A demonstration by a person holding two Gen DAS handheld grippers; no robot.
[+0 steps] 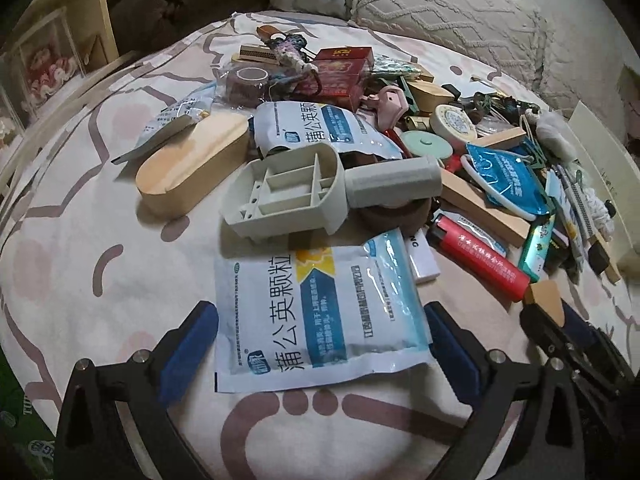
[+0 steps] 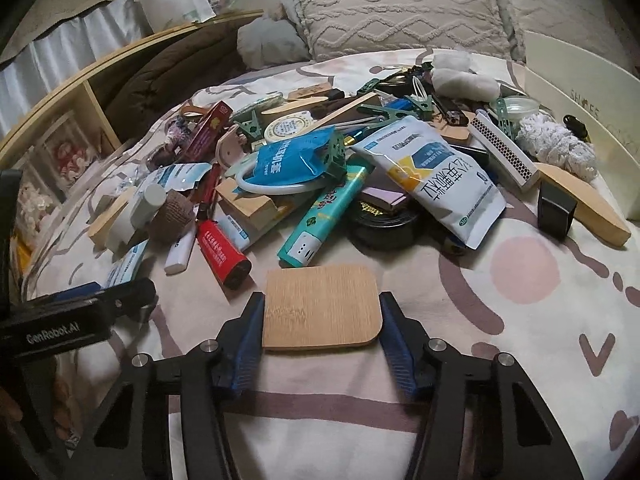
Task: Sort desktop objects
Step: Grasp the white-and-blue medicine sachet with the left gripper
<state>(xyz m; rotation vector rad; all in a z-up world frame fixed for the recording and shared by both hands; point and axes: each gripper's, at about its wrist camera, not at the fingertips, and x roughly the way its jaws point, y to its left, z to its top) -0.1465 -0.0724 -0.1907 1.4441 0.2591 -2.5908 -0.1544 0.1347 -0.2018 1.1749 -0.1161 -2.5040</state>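
Clutter heaps the bedspread (image 2: 520, 360) beyond both grippers; right gripper (image 2: 322, 316) pinches a wooden tile (image 2: 320, 306) by its side edges, a red lighter (image 2: 222, 254) and teal box (image 2: 324, 216) just behind; left gripper (image 1: 320, 340) stands spread around a sachet (image 1: 316, 312), pads apart from it.

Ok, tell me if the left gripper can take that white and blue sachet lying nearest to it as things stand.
Probably yes. The left gripper already stands open with a finger on either side of the sachet, which lies flat on the bedspread, nothing on top. Only its far edge sits near the grey plastic holder.
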